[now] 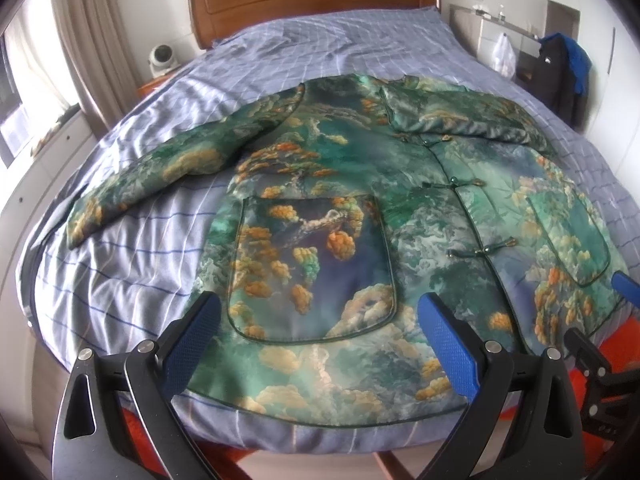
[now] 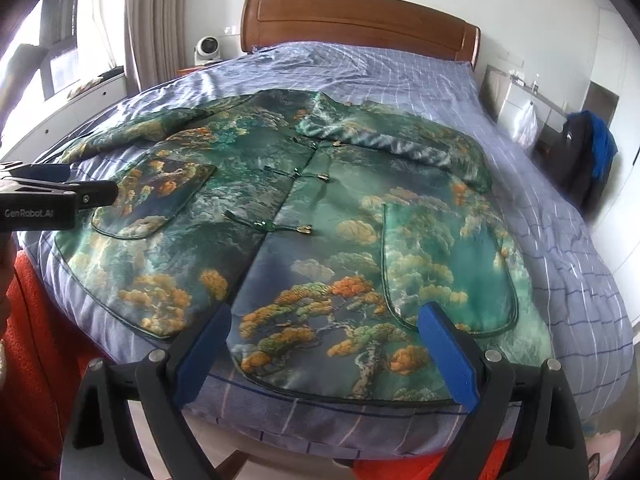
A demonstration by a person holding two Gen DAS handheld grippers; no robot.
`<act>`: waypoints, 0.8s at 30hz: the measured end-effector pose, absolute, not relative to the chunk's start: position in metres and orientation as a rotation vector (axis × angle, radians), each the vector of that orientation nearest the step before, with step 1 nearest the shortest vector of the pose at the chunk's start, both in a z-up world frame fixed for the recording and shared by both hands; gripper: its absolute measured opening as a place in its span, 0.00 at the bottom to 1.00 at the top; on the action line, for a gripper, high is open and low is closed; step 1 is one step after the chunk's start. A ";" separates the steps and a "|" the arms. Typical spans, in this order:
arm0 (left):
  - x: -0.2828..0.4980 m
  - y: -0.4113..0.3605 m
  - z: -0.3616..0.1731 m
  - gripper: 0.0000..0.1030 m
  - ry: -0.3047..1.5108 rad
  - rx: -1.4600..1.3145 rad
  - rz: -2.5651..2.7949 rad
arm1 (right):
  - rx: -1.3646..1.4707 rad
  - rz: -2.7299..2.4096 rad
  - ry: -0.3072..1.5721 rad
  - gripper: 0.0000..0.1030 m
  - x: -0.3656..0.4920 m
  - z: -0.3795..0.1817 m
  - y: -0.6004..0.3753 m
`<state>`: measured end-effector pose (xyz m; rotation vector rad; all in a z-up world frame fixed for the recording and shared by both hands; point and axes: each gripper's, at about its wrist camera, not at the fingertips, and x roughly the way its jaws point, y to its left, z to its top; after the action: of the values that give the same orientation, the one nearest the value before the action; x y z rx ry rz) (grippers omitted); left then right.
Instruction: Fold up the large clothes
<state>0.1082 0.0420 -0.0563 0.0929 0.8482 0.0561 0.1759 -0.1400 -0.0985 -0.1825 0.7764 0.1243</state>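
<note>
A large green padded jacket [image 1: 360, 208] with orange and blue cloud print lies front up on the bed, collar toward the headboard. It also shows in the right wrist view [image 2: 320, 240]. Its left sleeve [image 1: 160, 172] lies spread out; the right sleeve [image 2: 400, 140] is folded across the chest. My left gripper [image 1: 320, 340] is open above the hem at the left pocket [image 1: 312, 264]. My right gripper [image 2: 324, 352] is open above the hem near the right pocket [image 2: 448, 268]. Neither holds anything. The left gripper also shows in the right wrist view [image 2: 92, 192].
The bed has a blue checked cover [image 1: 140, 260] and a wooden headboard [image 2: 356, 20]. A small white fan [image 2: 207, 50] stands at the far left. A white cabinet [image 2: 520, 108] and dark hanging clothes [image 2: 588, 152] are on the right. Orange cloth [image 2: 44, 340] hangs below the bed's near edge.
</note>
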 end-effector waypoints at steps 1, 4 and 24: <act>0.108 0.042 -0.056 0.96 0.848 0.091 0.057 | -0.187 0.126 0.773 0.91 0.175 -0.097 -0.138; 0.108 0.043 -0.056 0.96 0.849 0.088 0.056 | -0.187 0.125 0.766 0.91 0.174 -0.094 -0.137; 0.109 0.047 -0.059 0.96 0.852 0.074 0.062 | -0.204 0.052 0.778 0.91 0.166 -0.087 -0.154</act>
<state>0.1092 0.0475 -0.0589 0.0739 0.8518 0.0620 0.1657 -0.1543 -0.0874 -0.2044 0.7784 0.0521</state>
